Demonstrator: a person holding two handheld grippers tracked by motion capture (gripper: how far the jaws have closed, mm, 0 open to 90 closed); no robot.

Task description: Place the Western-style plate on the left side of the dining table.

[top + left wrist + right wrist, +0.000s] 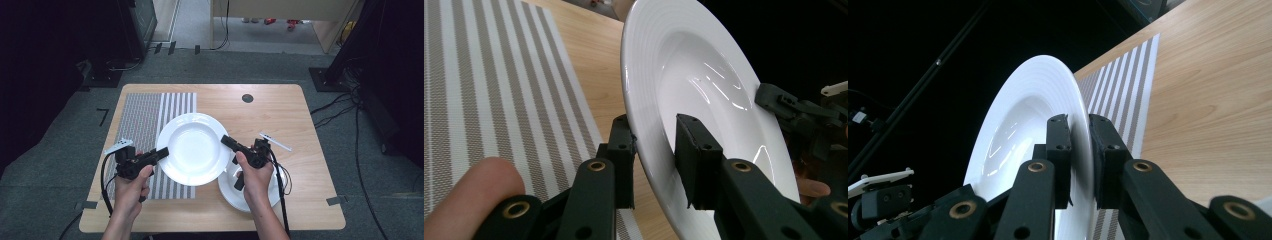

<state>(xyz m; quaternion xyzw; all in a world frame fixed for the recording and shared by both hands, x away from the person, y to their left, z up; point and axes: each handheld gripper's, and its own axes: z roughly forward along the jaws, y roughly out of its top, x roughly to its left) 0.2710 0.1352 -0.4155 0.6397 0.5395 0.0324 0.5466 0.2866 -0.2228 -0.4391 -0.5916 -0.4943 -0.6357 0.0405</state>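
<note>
A white deep plate (192,147) is held tilted above the table between both grippers. My left gripper (162,153) is shut on its left rim, and my right gripper (225,141) is shut on its right rim. In the left gripper view the jaws of my left gripper (656,135) straddle the plate (694,75) at its edge, with the other gripper on the far rim. The right gripper view has my right gripper (1079,125) clamped tight on the rim of the plate (1023,115).
A grey-and-white striped placemat (145,117) covers the left part of the wooden table (280,110), partly under the held plate. A second white plate (227,192) lies under the right hand near the front edge. A black round cap (247,98) sits at the back.
</note>
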